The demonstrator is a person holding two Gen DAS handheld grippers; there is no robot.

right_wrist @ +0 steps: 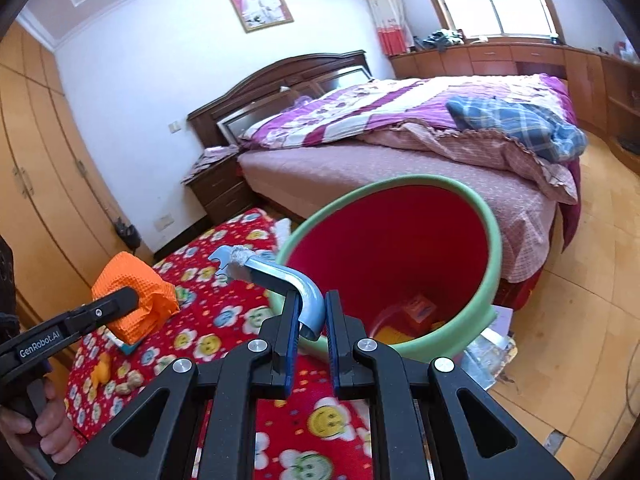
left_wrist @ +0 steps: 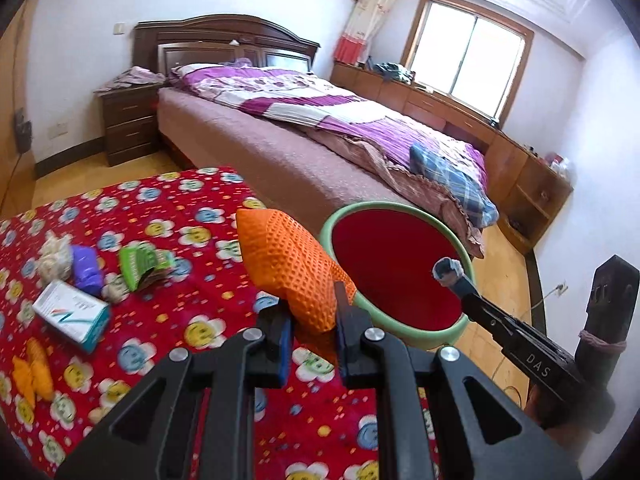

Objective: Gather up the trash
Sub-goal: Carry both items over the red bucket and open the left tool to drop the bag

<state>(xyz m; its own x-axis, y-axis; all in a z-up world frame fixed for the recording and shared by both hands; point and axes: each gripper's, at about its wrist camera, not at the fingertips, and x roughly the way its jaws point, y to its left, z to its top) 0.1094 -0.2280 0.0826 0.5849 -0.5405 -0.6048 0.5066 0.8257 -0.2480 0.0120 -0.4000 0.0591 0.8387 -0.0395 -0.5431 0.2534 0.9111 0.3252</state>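
My left gripper (left_wrist: 312, 320) is shut on an orange textured wrapper (left_wrist: 294, 268), held above the table beside the bin; it also shows in the right wrist view (right_wrist: 134, 298). My right gripper (right_wrist: 312, 320) is shut on a bent blue tube (right_wrist: 280, 276) at the near rim of the bin; its tip shows in the left wrist view (left_wrist: 450, 274) over the bin's mouth. The trash bin (left_wrist: 400, 208) has a green rim and red inside (right_wrist: 404, 248), with some trash at its bottom (right_wrist: 418, 310).
On the red flowered tablecloth (left_wrist: 180, 312) lie a white and teal box (left_wrist: 72, 316), a green packet (left_wrist: 142, 264), a purple wrapper (left_wrist: 86, 268), crumpled paper (left_wrist: 52, 256) and orange bits (left_wrist: 32, 372). A bed (left_wrist: 320, 132) stands behind, a nightstand (left_wrist: 128, 120) left.
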